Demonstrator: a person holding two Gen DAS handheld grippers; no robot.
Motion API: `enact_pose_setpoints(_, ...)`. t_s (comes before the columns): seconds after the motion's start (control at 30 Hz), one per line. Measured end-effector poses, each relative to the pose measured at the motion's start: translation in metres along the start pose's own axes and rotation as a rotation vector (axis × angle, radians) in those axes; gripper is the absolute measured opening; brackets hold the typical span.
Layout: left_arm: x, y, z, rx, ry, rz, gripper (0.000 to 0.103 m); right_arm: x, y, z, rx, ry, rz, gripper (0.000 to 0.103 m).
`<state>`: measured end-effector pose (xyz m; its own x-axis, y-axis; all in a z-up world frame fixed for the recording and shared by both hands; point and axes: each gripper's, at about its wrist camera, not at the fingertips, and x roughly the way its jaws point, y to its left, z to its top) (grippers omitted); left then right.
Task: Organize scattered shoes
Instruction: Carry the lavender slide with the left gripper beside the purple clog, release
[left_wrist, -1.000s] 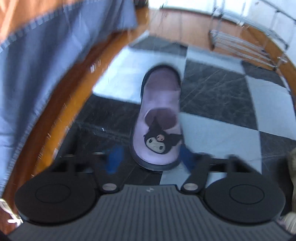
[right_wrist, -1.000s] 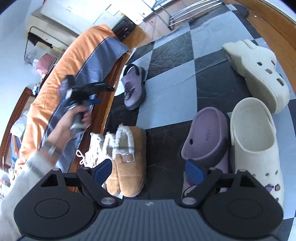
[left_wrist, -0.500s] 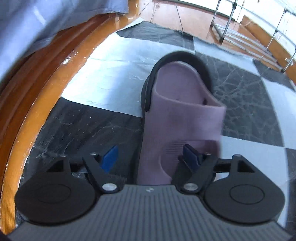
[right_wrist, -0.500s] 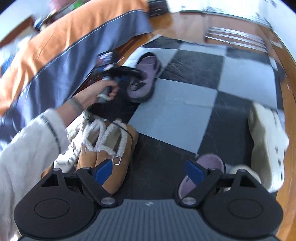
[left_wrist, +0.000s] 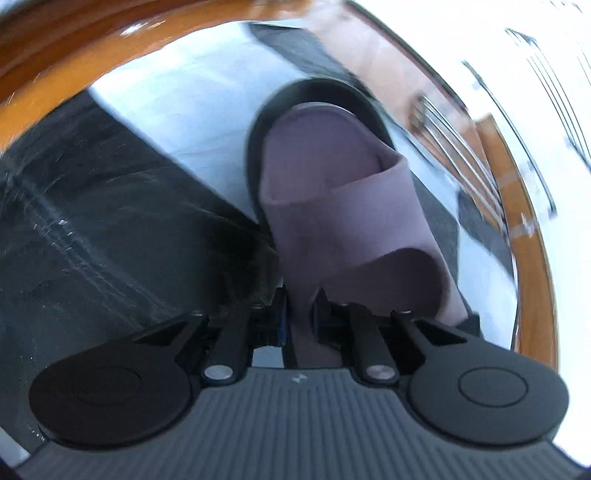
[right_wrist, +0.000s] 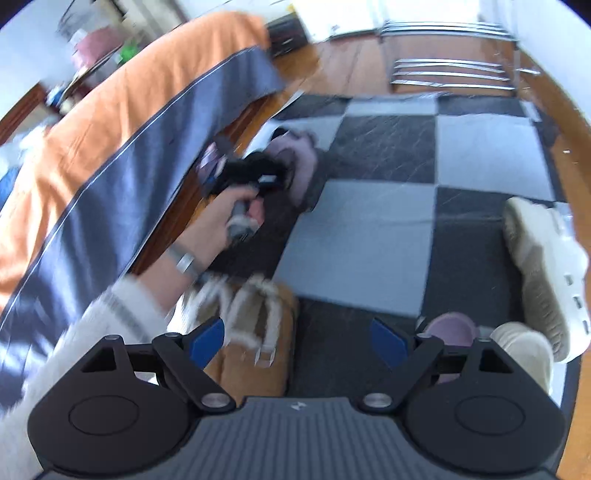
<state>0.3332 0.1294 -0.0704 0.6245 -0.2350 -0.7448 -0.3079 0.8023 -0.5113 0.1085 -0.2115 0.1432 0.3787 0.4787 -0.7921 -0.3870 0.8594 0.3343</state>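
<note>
My left gripper (left_wrist: 299, 314) is shut on the left edge of a purple clog slipper (left_wrist: 343, 206) with a black heel strap, tilted off the checkered mat. In the right wrist view the same slipper (right_wrist: 301, 166) shows blurred in front of the left gripper (right_wrist: 273, 177) held by a hand. My right gripper (right_wrist: 297, 339) is open and empty above the mat, over a pair of tan fur-lined slippers (right_wrist: 255, 354). A second purple slipper (right_wrist: 450, 326) and two cream clogs (right_wrist: 546, 258) lie at the right.
A black-and-grey checkered mat (right_wrist: 373, 236) covers the wooden floor. A bed with an orange and blue-grey cover (right_wrist: 122, 129) runs along the left. A metal shoe rack (right_wrist: 450, 70) stands at the far end. A white sneaker (right_wrist: 199, 302) lies beside the tan slippers.
My left gripper closed on the purple slipper's side and tilted it up. My right gripper swung so that the mat and rack sit more centred.
</note>
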Motion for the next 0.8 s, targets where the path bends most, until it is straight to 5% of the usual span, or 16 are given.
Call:
enact_pose_setpoints(0.23, -0.05, -0.055, -0.066, 0.177, 0.048, -0.042, 0.016, -0.002, -0.051, 0.012, 0.174, -0.096, -0.054, 0.087)
enact_pose_setpoints(0.33, -0.05, -0.068, -0.104, 0.16, 0.149, -0.017, 0.034, 0.009, -0.071, 0.009, 0.219, -0.097, -0.092, 0.088)
enact_pose_setpoints(0.37, -0.042, -0.076, -0.117, 0.198, 0.231, 0.024, 0.037, 0.014, -0.075, 0.007, 0.214, -0.096, -0.115, 0.088)
enact_pose_setpoints(0.4, -0.031, -0.085, -0.135, 0.24, 0.355, 0.089, 0.056, 0.019, -0.079, 0.005, 0.209, -0.097, -0.144, 0.088)
enact_pose_setpoints(0.47, -0.029, -0.086, -0.158, 0.187, 0.466, 0.061, 0.07, 0.029, -0.087, -0.003, 0.214, -0.098, -0.186, 0.088)
enact_pose_setpoints(0.57, -0.057, -0.08, -0.177, 0.104, 0.491, -0.081, 0.072, 0.045, -0.105, -0.02, 0.273, -0.097, -0.193, 0.088)
enact_pose_setpoints(0.8, -0.145, -0.048, -0.199, 0.037, 0.385, -0.202, 0.085, 0.089, -0.104, -0.023, 0.161, -0.048, -0.191, 0.085)
